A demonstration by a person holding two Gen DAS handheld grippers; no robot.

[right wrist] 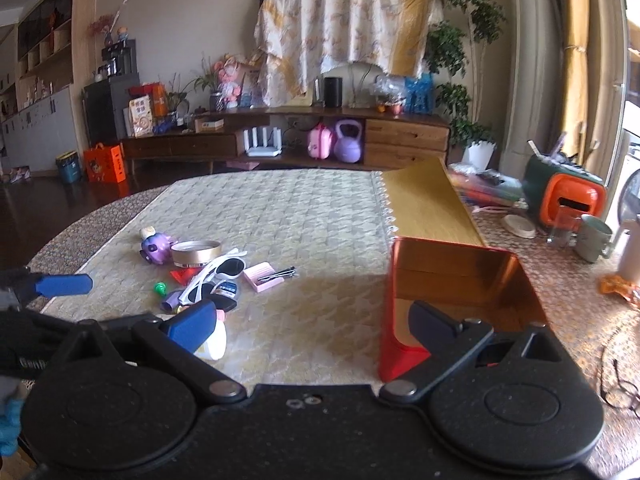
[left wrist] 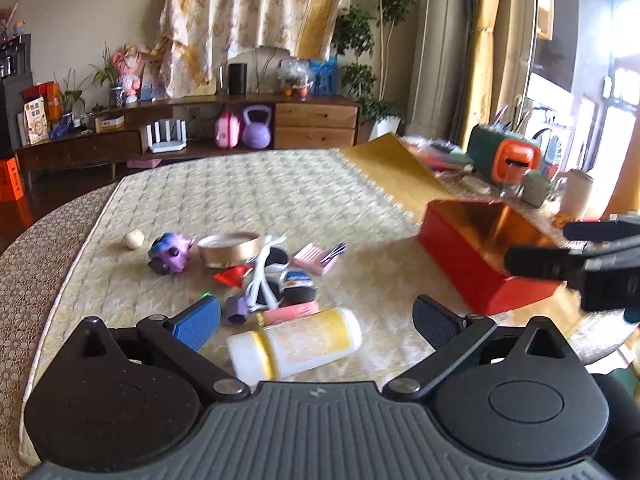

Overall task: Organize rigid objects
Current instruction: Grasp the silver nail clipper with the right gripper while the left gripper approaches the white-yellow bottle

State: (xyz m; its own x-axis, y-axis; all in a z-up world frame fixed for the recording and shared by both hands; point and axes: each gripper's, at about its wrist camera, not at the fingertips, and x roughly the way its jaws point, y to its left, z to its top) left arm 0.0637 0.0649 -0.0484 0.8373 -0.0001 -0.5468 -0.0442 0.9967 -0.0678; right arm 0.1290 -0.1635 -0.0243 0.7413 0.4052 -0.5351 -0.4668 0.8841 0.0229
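our left gripper point(left wrist: 316, 320) hangs released, its 2 fingers spread wide over the white bottle point(left wrist: 294, 346), which lies on its side near the table's point(left wrist: 260, 196) near edge without touching either finger. just beyond it sits the clutter: white sunglasses point(left wrist: 266, 272), a pink box point(left wrist: 316, 258), a gold-rimmed tin point(left wrist: 229, 249), a purple toy point(left wrist: 170, 254) and a small ball point(left wrist: 133, 239) toward the left edge. our right gripper point(right wrist: 312, 324) is released too, its right finger point(right wrist: 430, 326) at the red box's point(right wrist: 400, 354) near wall; the box stands toward the right edge, open and gold inside.
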